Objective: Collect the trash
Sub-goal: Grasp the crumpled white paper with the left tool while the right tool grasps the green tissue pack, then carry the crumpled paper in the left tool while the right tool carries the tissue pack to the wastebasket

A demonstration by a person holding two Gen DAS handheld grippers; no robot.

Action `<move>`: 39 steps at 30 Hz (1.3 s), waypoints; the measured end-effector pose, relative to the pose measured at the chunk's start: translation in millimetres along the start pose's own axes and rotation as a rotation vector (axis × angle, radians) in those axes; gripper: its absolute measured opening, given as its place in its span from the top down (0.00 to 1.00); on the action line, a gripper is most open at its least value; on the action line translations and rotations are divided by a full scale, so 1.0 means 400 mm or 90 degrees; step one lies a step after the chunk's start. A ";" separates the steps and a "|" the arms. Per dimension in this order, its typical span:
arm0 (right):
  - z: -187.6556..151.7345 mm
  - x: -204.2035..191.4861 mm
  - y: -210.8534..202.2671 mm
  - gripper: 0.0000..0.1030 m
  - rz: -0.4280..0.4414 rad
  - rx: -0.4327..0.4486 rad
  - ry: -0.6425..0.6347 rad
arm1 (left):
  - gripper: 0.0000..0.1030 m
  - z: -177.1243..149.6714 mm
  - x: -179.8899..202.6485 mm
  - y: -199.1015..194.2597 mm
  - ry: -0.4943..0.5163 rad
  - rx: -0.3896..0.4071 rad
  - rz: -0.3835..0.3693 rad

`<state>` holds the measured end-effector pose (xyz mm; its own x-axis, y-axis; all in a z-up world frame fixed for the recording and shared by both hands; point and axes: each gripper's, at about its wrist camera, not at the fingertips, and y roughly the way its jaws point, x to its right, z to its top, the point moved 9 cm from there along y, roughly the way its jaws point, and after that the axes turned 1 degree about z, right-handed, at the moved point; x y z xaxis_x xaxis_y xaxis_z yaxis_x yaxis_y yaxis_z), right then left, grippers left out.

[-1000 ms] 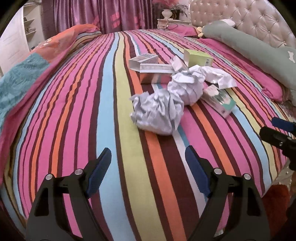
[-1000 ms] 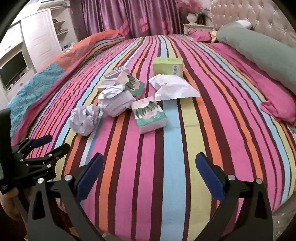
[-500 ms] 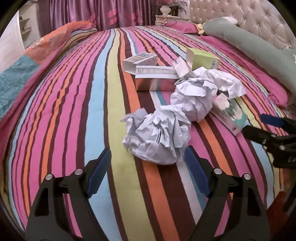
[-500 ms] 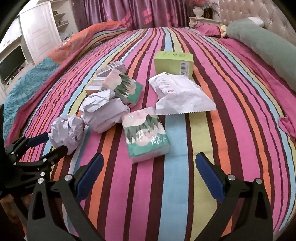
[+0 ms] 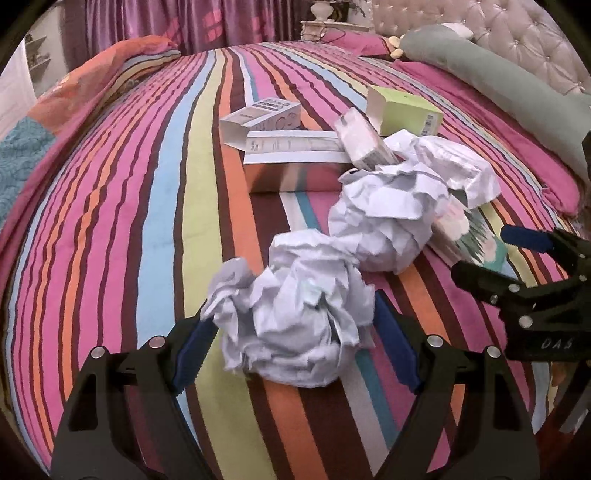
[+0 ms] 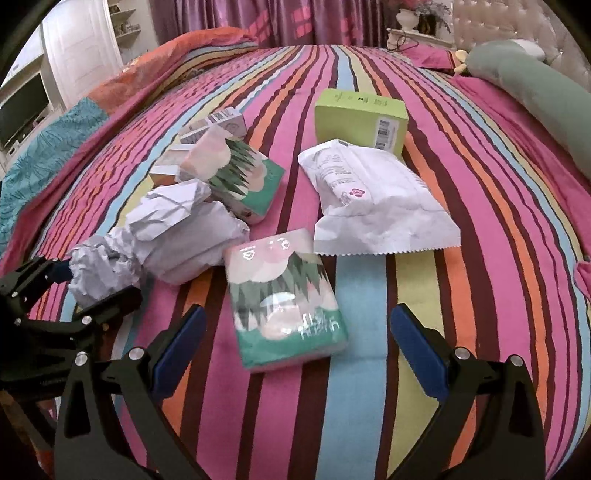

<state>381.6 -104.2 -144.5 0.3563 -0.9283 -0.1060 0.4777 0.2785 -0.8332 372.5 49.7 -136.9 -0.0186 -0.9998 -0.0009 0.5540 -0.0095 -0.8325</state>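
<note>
Trash lies on a striped bed. My left gripper [image 5: 291, 339] is open with a crumpled paper ball [image 5: 295, 314] between its blue pads, which stand either side of it. A second paper ball [image 5: 388, 218] lies just beyond. My right gripper [image 6: 295, 343] is open around the near end of a green tissue pack [image 6: 284, 299]. A white wrapper [image 6: 369, 203], a second tissue pack [image 6: 236, 177] and a green box [image 6: 360, 120] lie further back. The right gripper also shows in the left wrist view [image 5: 513, 258].
White cartons [image 5: 280, 144] lie behind the paper balls. A grey-green bolster [image 5: 509, 74] and tufted headboard [image 5: 524, 33] are at the right. A folded orange and teal quilt [image 6: 74, 122] lies at the left. The bed edge is just below both grippers.
Both grippers moved forward over the bed. The near paper ball now sits between the left pads, and the tissue pack has come between the right pads.
</note>
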 end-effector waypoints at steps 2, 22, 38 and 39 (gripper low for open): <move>0.000 0.000 0.008 0.08 -0.002 -0.003 0.000 | 0.22 0.007 -0.008 0.007 -0.010 0.000 0.005; -0.051 -0.006 -0.081 0.51 0.016 0.013 0.024 | 0.42 -0.046 -0.013 -0.058 -0.032 -0.007 0.003; -0.158 0.022 -0.207 0.52 0.044 0.026 0.097 | 0.42 -0.168 0.011 -0.216 -0.043 0.010 -0.013; -0.165 0.023 -0.217 0.52 0.046 0.029 0.099 | 0.42 -0.179 0.015 -0.226 -0.042 0.010 -0.015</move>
<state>290.6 -153.1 -108.9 0.2636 -0.9317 -0.2500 0.4930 0.3528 -0.7953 262.8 45.7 -101.3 0.0230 -0.9982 0.0551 0.5666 -0.0324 -0.8233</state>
